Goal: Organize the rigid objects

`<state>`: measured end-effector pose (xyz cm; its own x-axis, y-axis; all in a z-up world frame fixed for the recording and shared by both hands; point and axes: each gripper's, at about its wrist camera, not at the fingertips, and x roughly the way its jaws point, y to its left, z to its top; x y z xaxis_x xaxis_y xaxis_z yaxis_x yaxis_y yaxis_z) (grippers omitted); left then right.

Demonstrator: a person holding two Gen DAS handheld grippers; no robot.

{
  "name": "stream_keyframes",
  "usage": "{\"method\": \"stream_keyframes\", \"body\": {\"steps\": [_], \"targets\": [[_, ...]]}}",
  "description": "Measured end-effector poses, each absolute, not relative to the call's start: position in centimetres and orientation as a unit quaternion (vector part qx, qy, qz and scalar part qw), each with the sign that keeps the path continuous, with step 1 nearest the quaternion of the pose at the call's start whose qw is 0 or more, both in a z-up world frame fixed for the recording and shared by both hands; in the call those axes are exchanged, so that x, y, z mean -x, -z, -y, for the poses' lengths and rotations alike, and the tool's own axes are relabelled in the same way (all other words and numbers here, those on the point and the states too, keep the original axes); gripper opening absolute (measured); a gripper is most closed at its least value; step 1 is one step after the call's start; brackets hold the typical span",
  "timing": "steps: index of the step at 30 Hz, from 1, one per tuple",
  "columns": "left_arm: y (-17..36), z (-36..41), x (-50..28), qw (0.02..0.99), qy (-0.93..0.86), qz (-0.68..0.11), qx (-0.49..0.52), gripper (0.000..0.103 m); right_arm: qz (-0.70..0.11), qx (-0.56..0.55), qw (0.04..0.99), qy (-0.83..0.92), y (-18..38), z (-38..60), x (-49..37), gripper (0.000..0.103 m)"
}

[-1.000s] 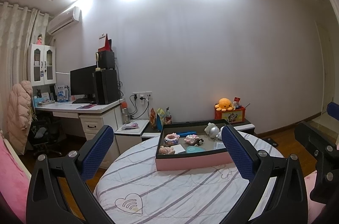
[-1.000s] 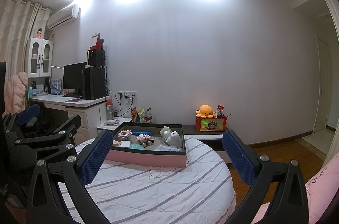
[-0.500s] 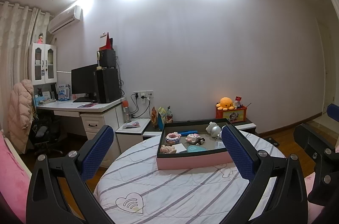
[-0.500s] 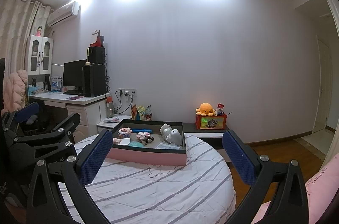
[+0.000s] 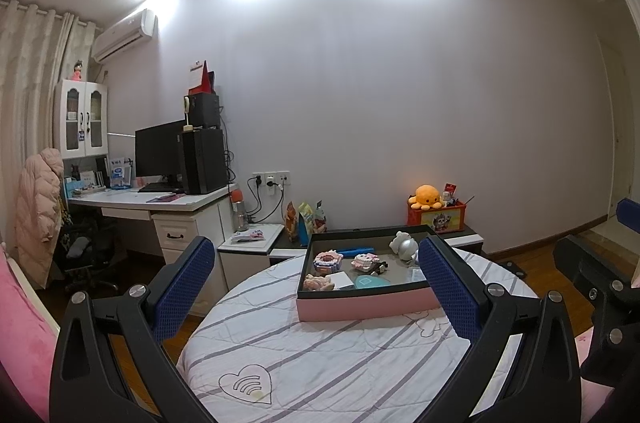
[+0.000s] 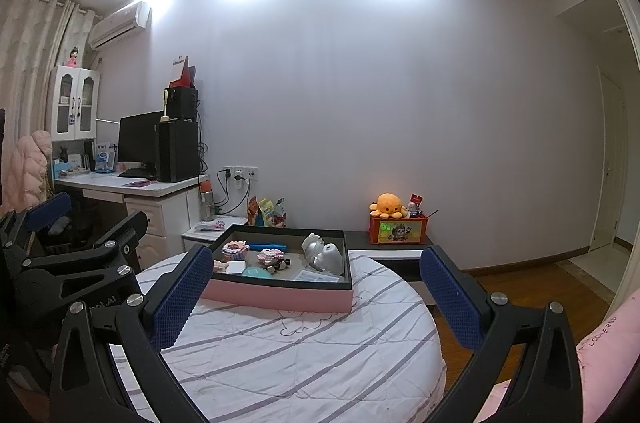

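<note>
- Right now my left tongs [image 5: 316, 287] are spread wide and hold nothing, hovering above the round tabletop [image 5: 320, 363] with its striped cloth.
- My right tongs [image 6: 316, 287] are likewise wide apart and empty.
- Ahead of both tongs, well apart from them, sits the pink tray [image 5: 360, 307] with a dark rim.
- Inside it I see a pink block donut [image 5: 327, 260], a pink block figure [image 5: 365, 260], a blue pen [image 5: 354, 250], a white card [image 5: 341, 280], a teal disc [image 5: 370, 281] and a silver-white figurine [image 5: 404, 246].
- From the right wrist view, the left tongs show at the left edge.
- Beyond the tray, an orange octopus plush [image 6: 387, 205] sits on a red box [image 6: 398, 229].
</note>
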<state>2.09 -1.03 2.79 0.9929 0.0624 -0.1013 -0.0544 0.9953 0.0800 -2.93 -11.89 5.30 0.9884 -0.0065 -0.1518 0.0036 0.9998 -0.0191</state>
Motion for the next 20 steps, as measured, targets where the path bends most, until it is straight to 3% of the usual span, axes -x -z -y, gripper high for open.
{"method": "stream_keyframes", "body": {"steps": [20], "targets": [[-2.95, 0.97, -2.48, 0.996, -0.035, -0.064, -0.045, 0.103, -0.095, 0.015, 0.995, 0.006, -4.94, 11.76, 2.16, 0.103]]}}
